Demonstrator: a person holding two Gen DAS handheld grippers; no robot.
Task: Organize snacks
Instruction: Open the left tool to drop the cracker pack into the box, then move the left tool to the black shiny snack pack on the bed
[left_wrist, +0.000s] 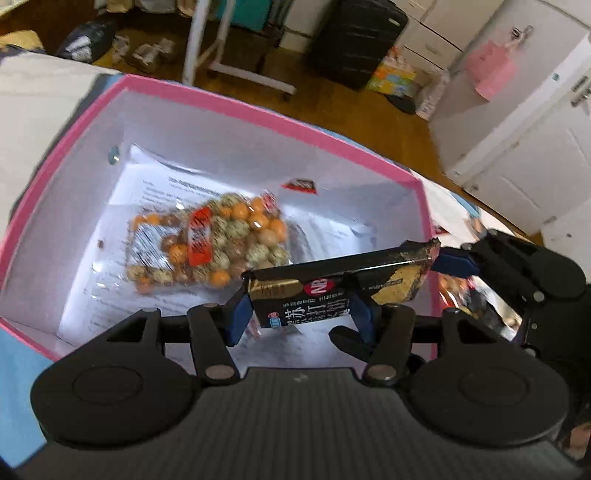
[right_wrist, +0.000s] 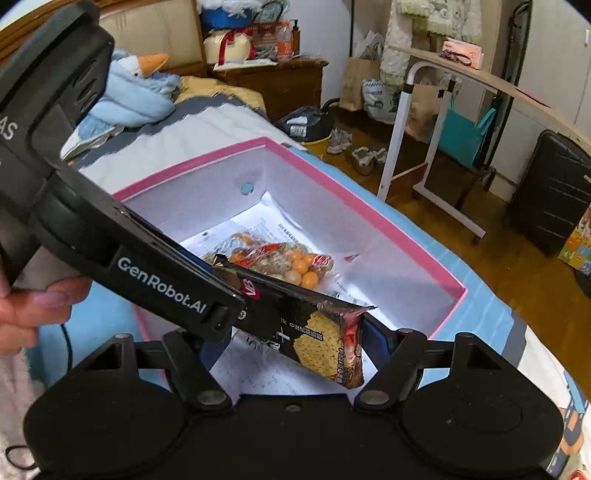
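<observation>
Both of your claws hang over the near end of the pink box (left_wrist: 258, 107), which sits on the bed (right_wrist: 207, 122).

From the left wrist view, your left claw (left_wrist: 301, 314) grips the black cracker packet (left_wrist: 332, 288) across its printed end, both blue pads (left_wrist: 239, 314) pressing its sides. The packet's other end reaches to the right, just inside the box's right wall, where your right claw (left_wrist: 452, 260) meets it with one blue pad showing. That view does not settle whether the right claw pinches it.

The right wrist view adds more. There your right claw (right_wrist: 314, 345) stands spread, the packet's torn end (right_wrist: 325, 339) tilted between its fingers; I cannot tell whether the pads press it. Your left claw's black arm (right_wrist: 177, 284) crosses from the left of the box, and your hand (right_wrist: 22, 306) shows at its grip. Only this view shows the blue goose plush (right_wrist: 136, 85) beyond the box's far left corner, and the white rolling stand (right_wrist: 432, 177) past its right side.

Count inside the box: one clear bag of orange and speckled coated nuts (left_wrist: 207, 240) lying flat at the middle of the floor, printed paper sheets (left_wrist: 177, 192) lining the bottom beneath it, and one small red-and-black wrapper (left_wrist: 301, 184) against the far wall. One cracker packet is held above them. One black suitcase (left_wrist: 358, 40) stands on the floor far beyond the box.
</observation>
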